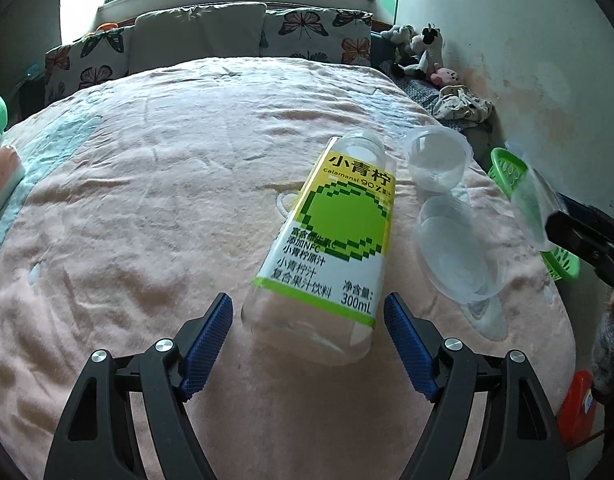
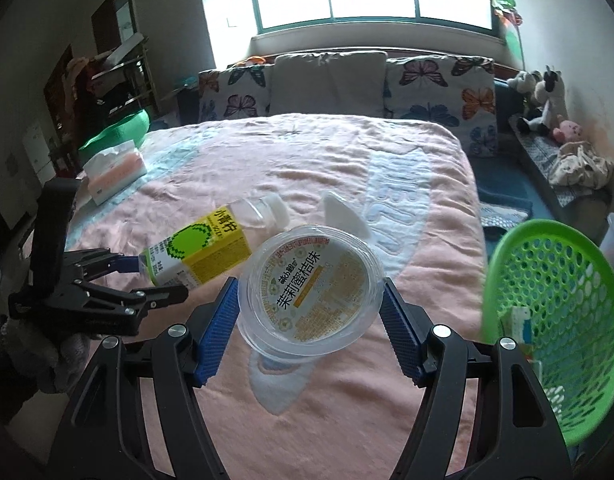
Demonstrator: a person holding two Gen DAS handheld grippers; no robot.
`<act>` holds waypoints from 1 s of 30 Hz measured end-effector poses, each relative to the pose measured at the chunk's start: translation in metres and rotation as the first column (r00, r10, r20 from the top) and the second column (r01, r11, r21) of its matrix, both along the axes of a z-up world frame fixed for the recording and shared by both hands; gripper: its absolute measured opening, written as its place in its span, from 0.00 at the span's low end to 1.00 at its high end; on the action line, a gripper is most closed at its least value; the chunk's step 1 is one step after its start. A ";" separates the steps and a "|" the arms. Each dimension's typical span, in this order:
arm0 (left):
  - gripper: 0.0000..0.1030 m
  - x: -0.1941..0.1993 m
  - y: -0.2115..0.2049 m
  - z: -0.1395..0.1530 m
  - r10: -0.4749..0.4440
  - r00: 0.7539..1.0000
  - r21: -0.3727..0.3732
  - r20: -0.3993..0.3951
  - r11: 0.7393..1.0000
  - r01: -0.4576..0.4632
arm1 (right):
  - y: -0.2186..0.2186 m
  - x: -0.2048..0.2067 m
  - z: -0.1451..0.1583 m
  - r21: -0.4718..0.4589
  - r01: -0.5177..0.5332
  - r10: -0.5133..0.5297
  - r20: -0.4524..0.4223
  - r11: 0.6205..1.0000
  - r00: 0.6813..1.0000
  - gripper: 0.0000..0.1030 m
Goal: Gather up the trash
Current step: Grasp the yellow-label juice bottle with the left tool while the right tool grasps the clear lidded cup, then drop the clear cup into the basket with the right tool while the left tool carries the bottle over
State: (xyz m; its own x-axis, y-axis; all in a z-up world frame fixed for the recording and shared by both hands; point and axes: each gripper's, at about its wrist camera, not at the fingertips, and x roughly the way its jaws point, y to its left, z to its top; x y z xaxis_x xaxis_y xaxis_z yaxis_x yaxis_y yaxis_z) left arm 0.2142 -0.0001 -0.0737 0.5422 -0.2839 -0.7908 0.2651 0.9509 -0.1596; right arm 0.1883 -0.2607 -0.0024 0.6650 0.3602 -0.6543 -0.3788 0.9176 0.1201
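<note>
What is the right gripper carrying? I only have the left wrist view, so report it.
Observer: The right gripper clamps a clear cup with a printed yellow lid.
Operator: Report what is inside the green basket.
Observer: The green basket holds a small carton.
Operator: Describe the bottle's far end.
Observer: The bottle has its white cap on.

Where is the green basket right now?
In the right wrist view, the green basket sits at the right, just off the bed's edge, beside the held jelly cup.
</note>
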 end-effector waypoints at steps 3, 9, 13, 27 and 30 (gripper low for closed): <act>0.71 0.001 -0.002 -0.002 0.001 1.000 0.005 0.002 1.000 -0.001 | -0.007 -0.003 -0.001 0.007 0.021 -0.021 -0.002 1.000 1.000 0.67; 0.60 0.001 -0.004 0.000 0.006 1.000 0.013 0.017 1.000 -0.006 | -0.020 -0.008 -0.001 0.016 0.052 -0.052 -0.004 0.999 0.999 0.67; 0.59 -0.005 -0.004 0.011 0.006 0.998 0.022 0.064 1.000 -0.007 | -0.027 -0.012 0.000 0.021 0.070 -0.070 0.000 0.997 0.998 0.67; 0.55 0.004 0.001 0.084 0.026 0.984 -0.057 0.176 0.998 -0.017 | -0.059 -0.019 0.012 0.051 0.143 -0.145 0.025 0.988 0.989 0.67; 0.55 0.010 -0.003 0.093 0.028 0.984 -0.056 0.178 0.998 -0.018 | -0.067 -0.021 0.014 0.053 0.163 -0.165 0.031 0.985 0.986 0.67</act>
State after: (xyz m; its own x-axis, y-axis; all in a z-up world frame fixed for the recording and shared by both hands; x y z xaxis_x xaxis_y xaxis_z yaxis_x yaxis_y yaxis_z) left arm 0.2240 -0.0027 0.0194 0.6804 -0.3098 -0.6642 0.2724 0.9482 -0.1632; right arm 0.1675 -0.3277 0.0114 0.7398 0.2759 -0.6136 -0.2285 0.9609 0.1566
